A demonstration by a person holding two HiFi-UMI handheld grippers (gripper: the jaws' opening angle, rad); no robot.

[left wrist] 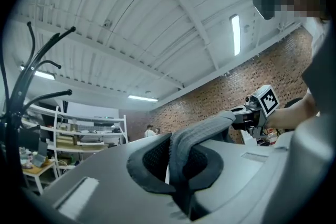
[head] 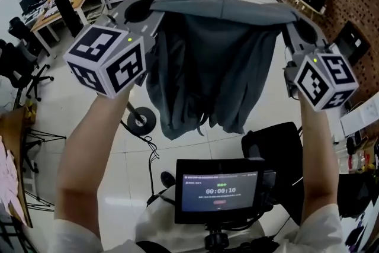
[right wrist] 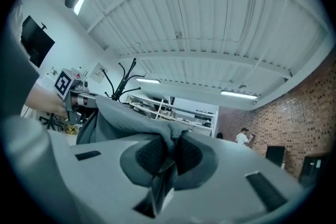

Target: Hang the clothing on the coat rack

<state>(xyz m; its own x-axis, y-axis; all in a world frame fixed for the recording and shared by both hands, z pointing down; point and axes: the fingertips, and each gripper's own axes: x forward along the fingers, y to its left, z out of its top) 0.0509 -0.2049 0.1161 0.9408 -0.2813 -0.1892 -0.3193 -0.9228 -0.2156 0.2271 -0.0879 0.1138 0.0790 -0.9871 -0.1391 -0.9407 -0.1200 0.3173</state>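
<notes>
At chest height over the floor | left gripper (left wrist: 171, 159) clamped on grey garment (head: 207, 62) | right gripper (right wrist: 168, 153) clamped on its other shoulder | coat rack (right wrist: 124, 81) apart.

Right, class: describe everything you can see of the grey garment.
The grey garment is dark, soft, knit-looking cloth. Its top edge is stretched between the left gripper and right gripper, each shut on a pinched fold. The rest hangs free in loose folds above the floor, touching nothing else.
</notes>
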